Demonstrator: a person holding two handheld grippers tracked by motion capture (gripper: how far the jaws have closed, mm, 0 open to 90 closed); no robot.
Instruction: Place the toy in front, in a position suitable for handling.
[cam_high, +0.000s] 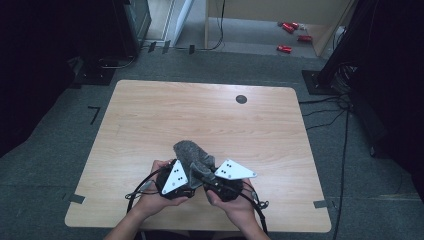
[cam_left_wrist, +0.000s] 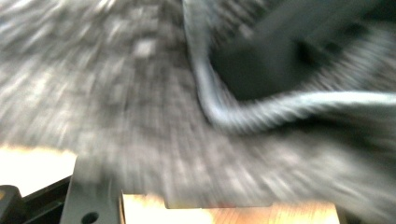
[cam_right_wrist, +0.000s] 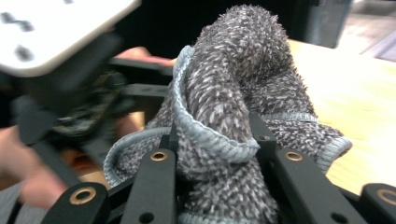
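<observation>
A grey fuzzy cloth with a pale blue hem is bunched up between both grippers, just above the table's front middle. My left gripper comes at it from the left, and its jaws are shut on the cloth's lower part. In the left gripper view the cloth is blurred and very close. My right gripper holds the cloth from the right. In the right gripper view the cloth is pinched between the two black jaws and rises in a hump above them.
The wooden table stretches beyond the hands, with a small black round mark at its far right. Red objects lie on the floor behind it. Black stands and cables flank the right side.
</observation>
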